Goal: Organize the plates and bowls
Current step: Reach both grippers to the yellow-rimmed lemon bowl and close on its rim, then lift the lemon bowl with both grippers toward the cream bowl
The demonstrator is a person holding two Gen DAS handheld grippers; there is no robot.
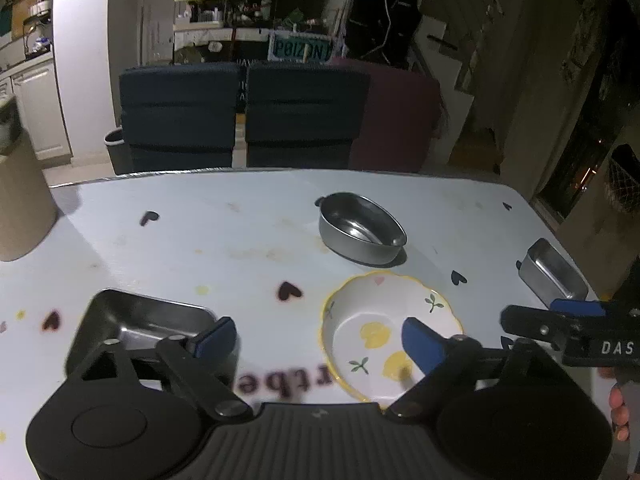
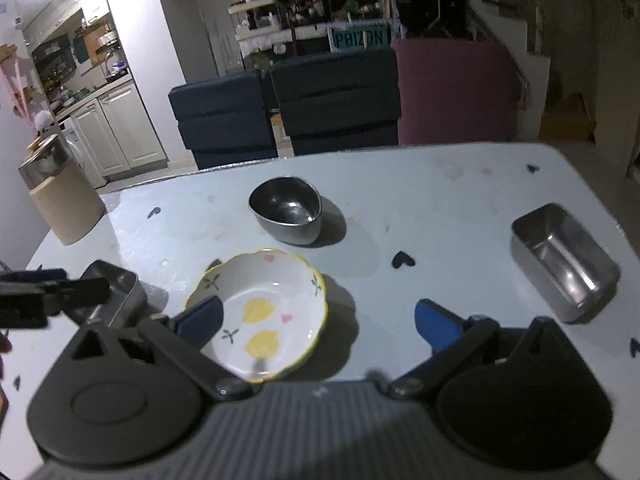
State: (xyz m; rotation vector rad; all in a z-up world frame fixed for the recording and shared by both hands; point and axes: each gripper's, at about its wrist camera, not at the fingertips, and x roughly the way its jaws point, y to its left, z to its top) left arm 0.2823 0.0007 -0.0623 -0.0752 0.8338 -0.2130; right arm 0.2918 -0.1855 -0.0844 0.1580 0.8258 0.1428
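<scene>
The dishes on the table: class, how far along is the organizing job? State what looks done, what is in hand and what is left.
Done: nothing looks stacked yet. The floral bowl, oval steel bowl and two steel trays sit apart on the table.
In hand: nothing; the left gripper and right gripper are open, with nothing gripped.
Left: gathering all four dishes.

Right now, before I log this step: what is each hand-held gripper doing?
Left hand-held gripper: open, holding nothing.
Right hand-held gripper: open, holding nothing, above the flowered bowl.
</scene>
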